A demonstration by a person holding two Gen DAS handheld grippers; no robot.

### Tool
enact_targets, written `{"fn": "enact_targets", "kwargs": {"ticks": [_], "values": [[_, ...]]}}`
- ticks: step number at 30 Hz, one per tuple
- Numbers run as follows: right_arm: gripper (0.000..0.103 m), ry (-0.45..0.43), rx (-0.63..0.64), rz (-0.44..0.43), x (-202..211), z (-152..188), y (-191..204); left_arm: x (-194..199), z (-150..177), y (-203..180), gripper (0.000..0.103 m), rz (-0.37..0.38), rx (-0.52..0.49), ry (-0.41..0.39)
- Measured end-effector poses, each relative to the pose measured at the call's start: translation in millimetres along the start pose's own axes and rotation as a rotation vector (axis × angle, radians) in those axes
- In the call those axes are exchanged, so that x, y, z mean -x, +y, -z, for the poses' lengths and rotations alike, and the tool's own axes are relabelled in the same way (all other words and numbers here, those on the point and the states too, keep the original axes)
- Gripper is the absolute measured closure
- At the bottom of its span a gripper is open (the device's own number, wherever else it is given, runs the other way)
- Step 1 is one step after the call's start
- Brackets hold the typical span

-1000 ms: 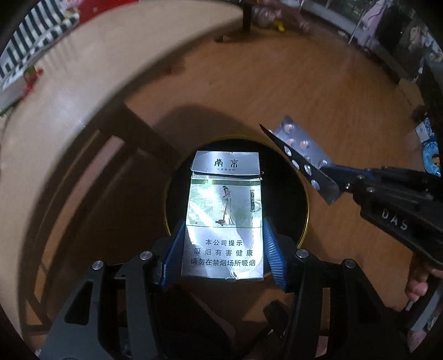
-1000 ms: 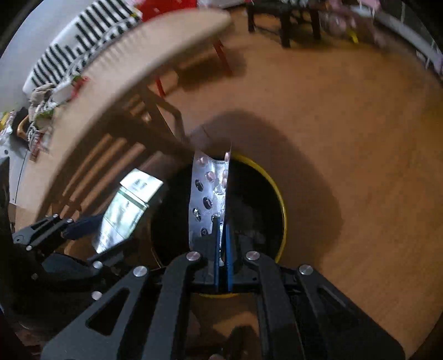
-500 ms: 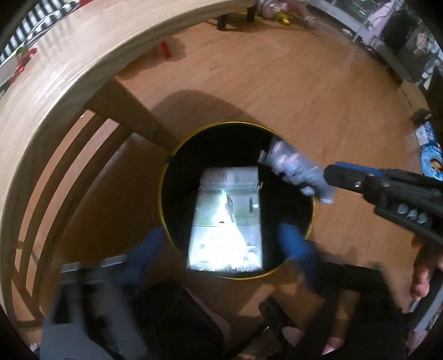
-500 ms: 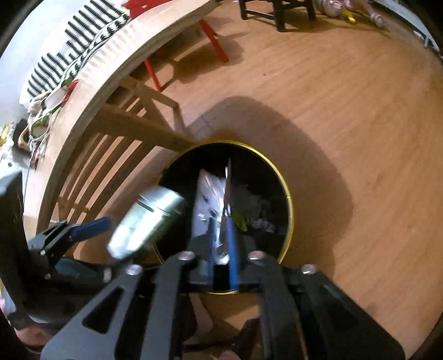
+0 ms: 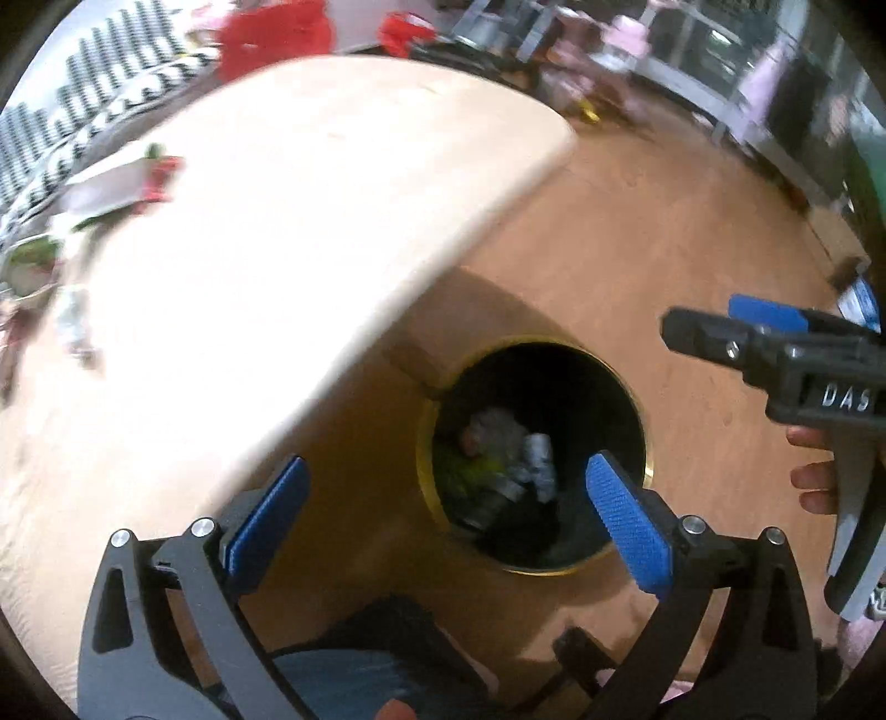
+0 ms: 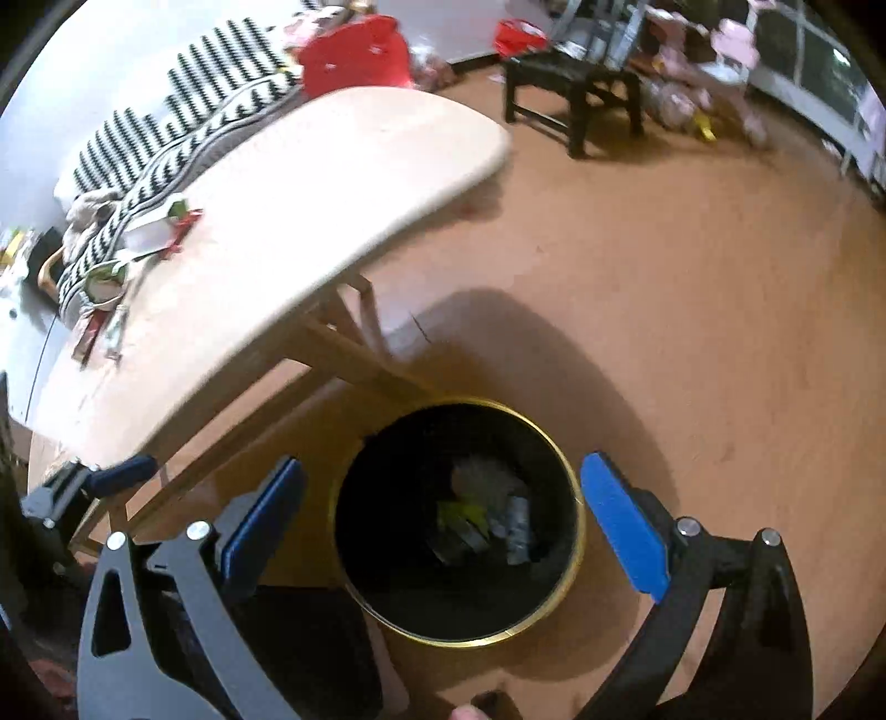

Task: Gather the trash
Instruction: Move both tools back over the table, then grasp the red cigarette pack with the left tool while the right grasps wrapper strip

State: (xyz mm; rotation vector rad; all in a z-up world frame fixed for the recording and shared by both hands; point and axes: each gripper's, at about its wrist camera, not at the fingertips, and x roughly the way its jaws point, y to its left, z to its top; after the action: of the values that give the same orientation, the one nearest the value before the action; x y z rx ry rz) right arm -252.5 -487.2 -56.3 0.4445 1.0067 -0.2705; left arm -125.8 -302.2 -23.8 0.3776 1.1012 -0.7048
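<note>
- Underfoot, an orange-brown wooden floor fills most of both views; a shadow falls on it around the bin.
- Pale wood tabletop runs from 9 to 12 o'clock in the right wrist view, its slatted legs showing beneath the edge. In the left wrist view the same tabletop is overexposed and smeared.
- On the tabletop at the 9 o'clock side: a cluster of wrappers and scraps, red, green and white. Too blurred to name singly.
- Behind it, black-and-white zigzag fabric and a red bag at 11 o'clock; a dark stool at 1 o'clock.
- Black bin with a gold rim stands on the floor beside the table leg, just below frame centre. Trash lies at the bottom: something yellow-green, grey and silvery pieces. Dark inside, so no item can be identified.
- Left tongs: blue pads wide apart, nothing between them; they have just been opening. The bin sits past the right pad, its 9 o'clock rim hidden by the tabletop edge.
- Right tongs: blue pads spread, empty, also just opened, directly above the bin mouth.
- Right tongs enter the left view at 3 o'clock, partly cut off by the frame; fingers grip the handle.
- Left tongs show at 8 o'clock in the right view, mostly cropped.
</note>
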Motion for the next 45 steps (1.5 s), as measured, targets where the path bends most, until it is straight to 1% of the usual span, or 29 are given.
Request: {"fn": "enact_targets", "kwargs": {"ticks": [1,4,6,7,8,10,12,14,18,20,24,28,30,33,35,38,40,42,43,44,45], "values": [[0.006,-0.005,0.011,-0.004,-0.2,-2.7,5.7,10.6,-1.4,19.2,0.006,-0.021,0.027,-0.013],[0.006,-0.025,0.075,-0.03,-3.7,-19.3,44.7,33.8,-1.4,69.4,0.006,-0.083,0.1,-0.053],[0.006,-0.033,0.111,-0.048,-10.2,-29.8,72.4,49.9,1.7,119.2,0.006,-0.151,0.185,-0.075],[0.006,-0.042,0.132,-0.063,-12.5,-33.2,86.6,53.6,3.4,136.2,0.006,-0.167,0.223,-0.08],[0.006,-0.054,0.156,-0.074,-15.9,-38.0,101.3,58.7,7.3,161.6,0.006,-0.187,0.278,-0.084],[0.006,-0.071,0.23,-0.087,-23.8,-46.7,141.6,66.0,14.4,203.5,0.006,-0.235,0.349,-0.083],[0.006,-0.067,0.274,-0.109,-32.2,-55.2,176.3,64.1,18.6,229.9,0.006,-0.281,0.374,-0.076],[0.006,-0.062,0.302,-0.12,-38.8,-60.0,200.3,65.0,20.9,256.0,0.006,-0.311,0.4,-0.061],[0.006,-0.043,0.378,-0.131,-57.8,-71.0,256.6,60.7,23.0,302.6,0.006,-0.333,0.417,-0.04],[0.006,-0.021,0.415,-0.134,-68.4,-73.1,278.2,55.2,18.5,319.2,0.006,-0.35,0.416,-0.029],[0.006,0.014,0.477,-0.125,-94.9,-77.4,318.6,42.2,13.4,347.7,0.006,-0.345,0.447,-0.021],[0.006,0.039,0.502,-0.101,-120.8,-78.4,333.5,29.2,2.4,365.6,0.006,-0.336,0.423,-0.031],[0.006,0.046,0.503,-0.09,-131.8,-79.2,336.1,24.4,-2.0,367.4,0.009,-0.327,0.412,-0.035],[0.006,0.053,0.515,-0.062,-146.4,-79.7,344.3,16.5,-12.0,374.0,0.01,-0.315,0.408,-0.041],[0.006,0.039,0.536,-0.035,-151.5,-80.6,347.6,13.2,-18.4,377.4,0.013,-0.316,0.4,-0.051],[0.006,0.03,0.536,-0.041,-156.1,-84.8,351.6,7.7,-24.4,381.3,0.014,-0.315,0.39,-0.049],[0.006,0.023,0.537,-0.043,-157.9,-85.7,353.1,4.5,-27.5,382.6,0.018,-0.307,0.384,-0.05],[0.006,0.013,0.534,-0.045,-157.9,-84.6,352.6,2.5,-29.0,382.1,0.031,-0.308,0.374,-0.051],[0.007,0.005,0.534,-0.051,-157.5,-83.1,351.8,2.6,-30.5,381.4,0.034,-0.304,0.367,-0.059],[0.015,0.0,0.539,-0.056,-155.3,-81.5,351.9,3.3,-32.3,381.3,0.042,-0.302,0.364,-0.061],[0.042,-0.014,0.552,-0.072,-151.9,-80.2,352.4,3.9,-33.5,381.6,0.046,-0.302,0.362,-0.064]]}}
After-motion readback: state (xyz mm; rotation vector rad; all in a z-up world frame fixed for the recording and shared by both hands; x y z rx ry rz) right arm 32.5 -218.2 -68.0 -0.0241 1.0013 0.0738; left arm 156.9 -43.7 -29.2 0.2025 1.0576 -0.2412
